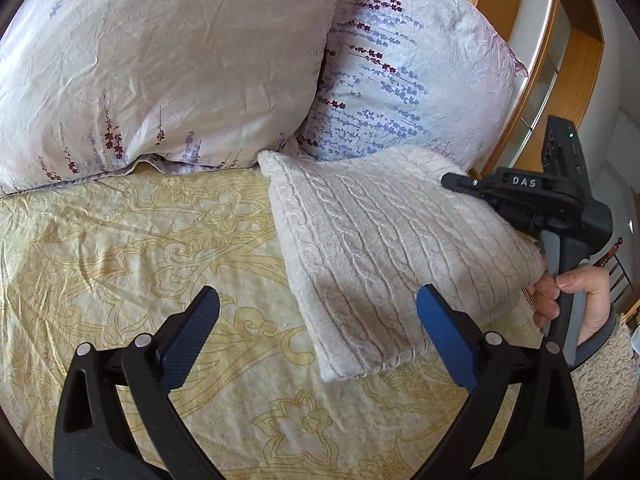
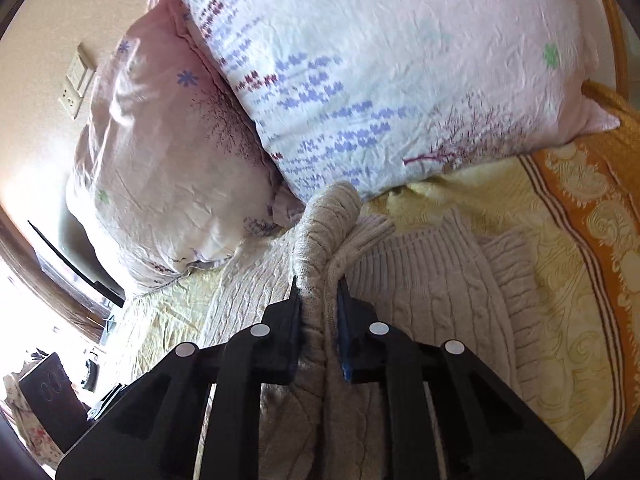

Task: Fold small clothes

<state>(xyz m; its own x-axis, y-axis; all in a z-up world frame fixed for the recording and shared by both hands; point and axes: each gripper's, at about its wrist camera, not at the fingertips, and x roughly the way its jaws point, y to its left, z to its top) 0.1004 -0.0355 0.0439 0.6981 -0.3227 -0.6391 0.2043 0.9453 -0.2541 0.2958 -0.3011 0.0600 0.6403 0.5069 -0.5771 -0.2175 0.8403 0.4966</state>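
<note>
Bedroom setting: bed covered with yellow blanket (image 1: 120,248) bearing ornate scroll pattern, orange border band visible in right wrist view. Two floral pillows: pale pink pillow (image 1: 160,68) ahead and left of left gripper, lavender-print pillow (image 1: 404,80) ahead and right, overlapping the first. Wooden headboard (image 1: 516,40) beyond the pillows, far right.

Left gripper (image 1: 318,312): jaws spread wide, nothing between the pads. Blue fingers (image 1: 444,340) hovering over blanket; right finger overlapping near edge of cream cable-knit sweater (image 1: 384,248) (contact not determinable from this view). Sweater lying ahead and right of left gripper, folded section draped, far corner up against the pillows.

Right gripper (image 2: 318,292): clenched on a bunched ridge of the sweater (image 2: 432,280), knit fabric pinched between both pads and rising in a fold ahead of the fingertips. Ribbed portion spread flat to the right of the gripper, on the blanket (image 2: 560,264). Lavender-print pillow (image 2: 380,80) straight ahead, pink pillow (image 2: 160,152) ahead left.

In left wrist view, person's hand (image 1: 576,300) wrapped around handle of right gripper (image 1: 452,180), fleecy sleeve (image 1: 608,376) at wrist.

Wall switch plate (image 2: 78,80) on wall, far left of right gripper.
</note>
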